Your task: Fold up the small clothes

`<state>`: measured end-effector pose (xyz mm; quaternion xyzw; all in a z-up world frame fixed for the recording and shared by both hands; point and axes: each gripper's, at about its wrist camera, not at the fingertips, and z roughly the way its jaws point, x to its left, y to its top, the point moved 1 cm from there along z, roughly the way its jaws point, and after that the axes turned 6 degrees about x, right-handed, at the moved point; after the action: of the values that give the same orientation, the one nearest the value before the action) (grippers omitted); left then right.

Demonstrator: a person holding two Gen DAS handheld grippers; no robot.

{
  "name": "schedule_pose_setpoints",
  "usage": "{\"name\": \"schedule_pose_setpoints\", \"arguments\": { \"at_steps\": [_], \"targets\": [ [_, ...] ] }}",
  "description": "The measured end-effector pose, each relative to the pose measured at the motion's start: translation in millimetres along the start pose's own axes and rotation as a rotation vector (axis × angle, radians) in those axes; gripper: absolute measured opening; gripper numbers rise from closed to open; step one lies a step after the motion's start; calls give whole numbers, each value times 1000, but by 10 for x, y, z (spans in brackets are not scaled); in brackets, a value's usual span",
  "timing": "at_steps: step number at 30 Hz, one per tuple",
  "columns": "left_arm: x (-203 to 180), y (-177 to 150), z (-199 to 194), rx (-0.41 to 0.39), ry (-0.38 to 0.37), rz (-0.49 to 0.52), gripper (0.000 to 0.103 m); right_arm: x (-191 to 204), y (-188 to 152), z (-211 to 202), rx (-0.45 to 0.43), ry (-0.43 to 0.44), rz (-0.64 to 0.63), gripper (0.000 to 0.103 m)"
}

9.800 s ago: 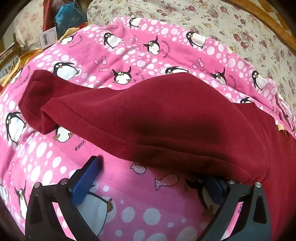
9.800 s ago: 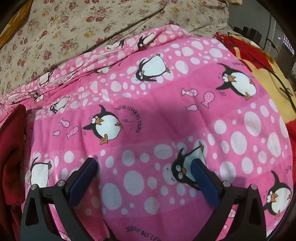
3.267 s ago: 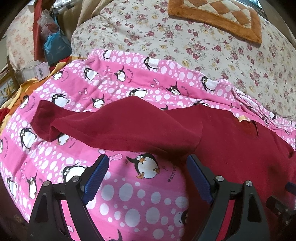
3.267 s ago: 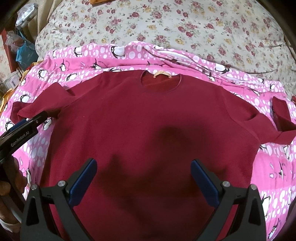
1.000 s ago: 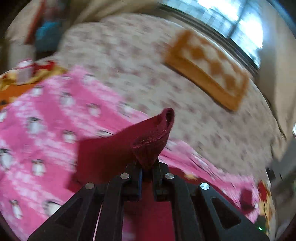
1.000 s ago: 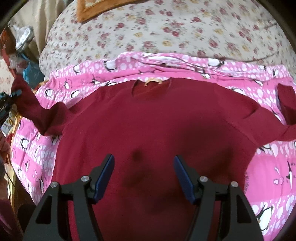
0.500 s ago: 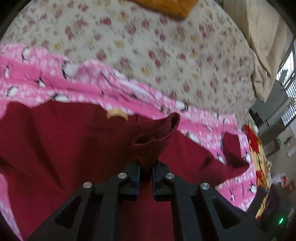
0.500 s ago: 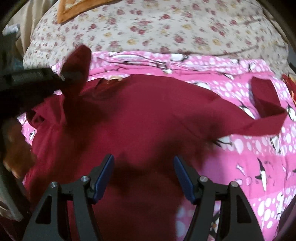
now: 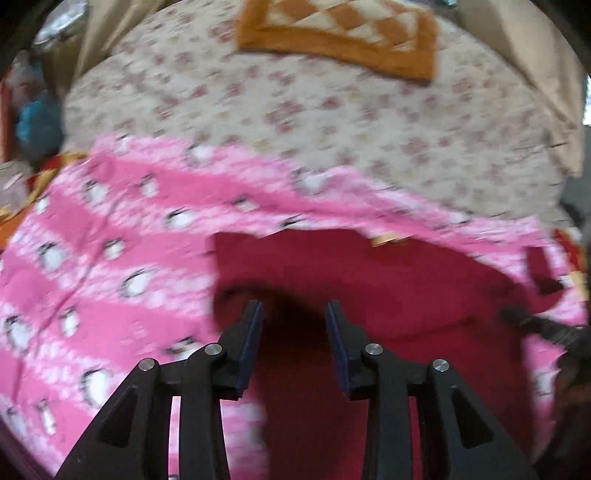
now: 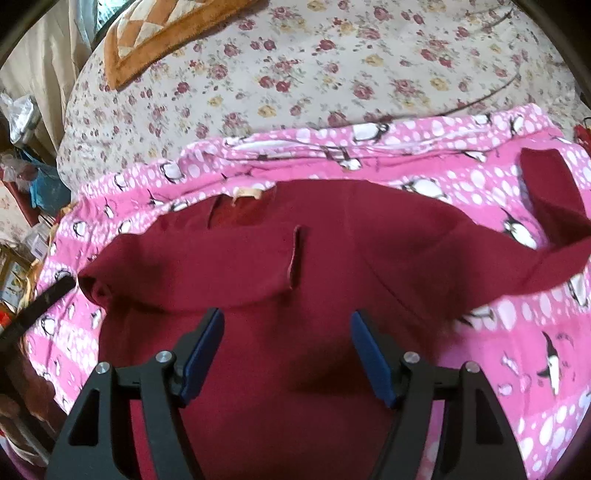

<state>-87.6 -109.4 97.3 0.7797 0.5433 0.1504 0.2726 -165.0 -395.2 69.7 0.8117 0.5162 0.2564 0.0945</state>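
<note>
A dark red long-sleeved top (image 10: pixel 332 266) lies flat on a pink penguin blanket (image 10: pixel 517 369), neck (image 10: pixel 240 210) away from me. Its left sleeve (image 10: pixel 192 266) is folded in across the chest, the cuff near the middle. The right sleeve (image 10: pixel 546 221) still stretches out to the right, bent back on itself. My right gripper (image 10: pixel 287 334) is open and empty above the lower body of the top. My left gripper (image 9: pixel 294 325) is open and empty over the top's (image 9: pixel 369 288) left part; that view is blurred.
The pink blanket (image 9: pixel 92 258) lies on a bed with a floral cover (image 10: pixel 332 74). An orange patchwork cushion (image 10: pixel 155 33) lies at the far side. Bags and clutter (image 10: pixel 40 184) stand beside the bed at left. The left gripper's arm (image 10: pixel 40 302) shows at left.
My left gripper carried the left sleeve's cuff across the chest, let it go and opened. The sleeve now lies folded on the body. My right gripper opened a little wider.
</note>
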Motion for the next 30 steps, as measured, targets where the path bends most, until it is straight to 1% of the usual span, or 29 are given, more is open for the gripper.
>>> {"name": "schedule_pose_setpoints", "arguments": {
  "at_steps": [2, 4, 6, 8, 9, 10, 11, 12, 13, 14, 15, 18, 20, 22, 24, 26, 27, 30],
  "targets": [
    [187, -70, 132, 23, 44, -46, 14, 27, 53, 82, 5, -5, 0, 75],
    [300, -112, 274, 46, 59, -89, 14, 54, 119, 211, 21, -17, -5, 75],
    [378, -133, 394, 68, 84, -116, 14, 97, 200, 341, 29, -40, -23, 74],
    [454, -154, 445, 71, 111, -129, 14, 153, 282, 480, 37, -75, -49, 72],
    [467, -169, 460, 68, 120, -133, 14, 188, 320, 568, 46, -81, -64, 63],
    [488, -176, 484, 69, 128, -138, 14, 206, 336, 625, 54, -77, -74, 48],
    [516, -183, 508, 74, 132, -146, 14, 232, 352, 707, 68, -79, -89, 40],
    [534, -185, 534, 77, 130, -155, 14, 256, 355, 768, 73, -106, -103, 35],
    [549, -192, 547, 78, 128, -164, 14, 289, 351, 800, 63, -137, -127, 27],
    [564, -197, 561, 79, 130, -167, 14, 315, 354, 798, 53, -147, -142, 21],
    [567, -197, 555, 81, 131, -168, 14, 336, 362, 779, 47, -153, -153, 11],
    [573, -203, 509, 76, 119, -166, 14, 369, 400, 602, 13, -150, -185, 8],
    [590, -204, 444, 63, 113, -165, 14, 355, 437, 377, -46, -168, -201, 8],
    [619, -213, 379, 49, 101, -172, 14, 262, 473, 138, -109, -194, -183, 8],
    [656, -215, 319, 35, 87, -187, 14, 124, 508, 8, -134, -223, -144, 8],
    [690, -203, 272, 17, 76, -214, 14, -46, 543, -14, -135, -266, -102, 8],
    [701, -192, 254, 8, 71, -225, 14, -141, 542, 28, -119, -286, -82, 8],
    [663, -134, 218, -11, 49, -241, 14, -304, 503, 152, -71, -307, -47, 8]
  ]
}}
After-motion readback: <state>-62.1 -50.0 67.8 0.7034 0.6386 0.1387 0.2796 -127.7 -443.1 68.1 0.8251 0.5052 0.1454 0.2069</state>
